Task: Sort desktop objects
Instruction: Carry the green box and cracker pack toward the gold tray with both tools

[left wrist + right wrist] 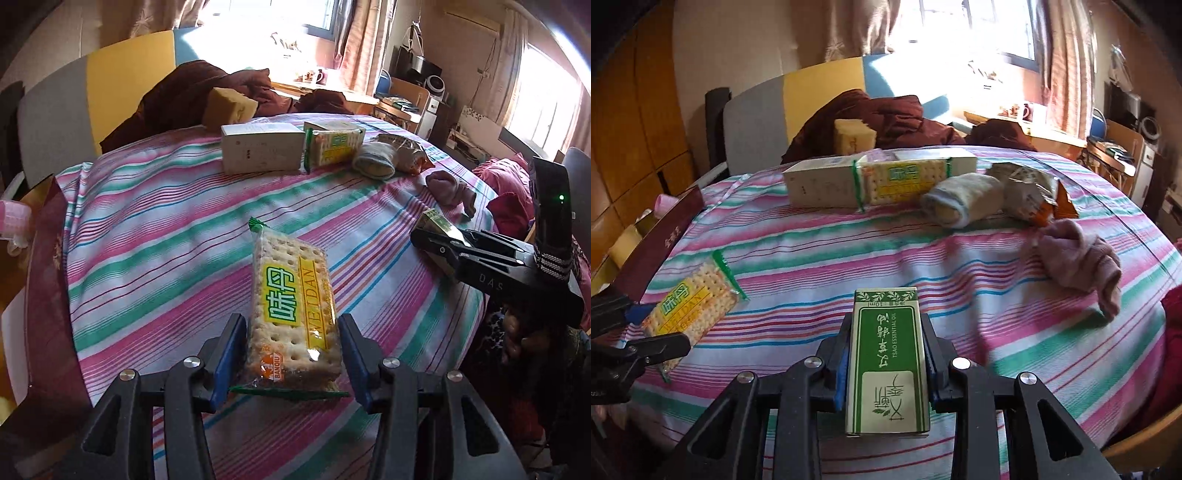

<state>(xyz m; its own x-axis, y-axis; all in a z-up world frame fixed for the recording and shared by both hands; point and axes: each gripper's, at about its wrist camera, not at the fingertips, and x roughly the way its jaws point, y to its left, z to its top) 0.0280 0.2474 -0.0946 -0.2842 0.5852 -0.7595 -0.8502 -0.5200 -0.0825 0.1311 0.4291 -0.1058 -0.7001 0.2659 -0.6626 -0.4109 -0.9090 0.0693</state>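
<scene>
A clear pack of crackers with a yellow-green label sits lengthwise between the blue pads of my left gripper, which is shut on it just above the striped cloth. From the right wrist view the same pack and left gripper appear at the left edge. My right gripper is shut on a green and white essential oil box. The left wrist view has that right gripper and its box at the right, held by a hand.
At the far side lie a white carton, a second cracker pack, a rolled pale sock, a crumpled snack wrapper and a pink sock. A yellow block rests on dark red bedding. A maroon box borders the left edge.
</scene>
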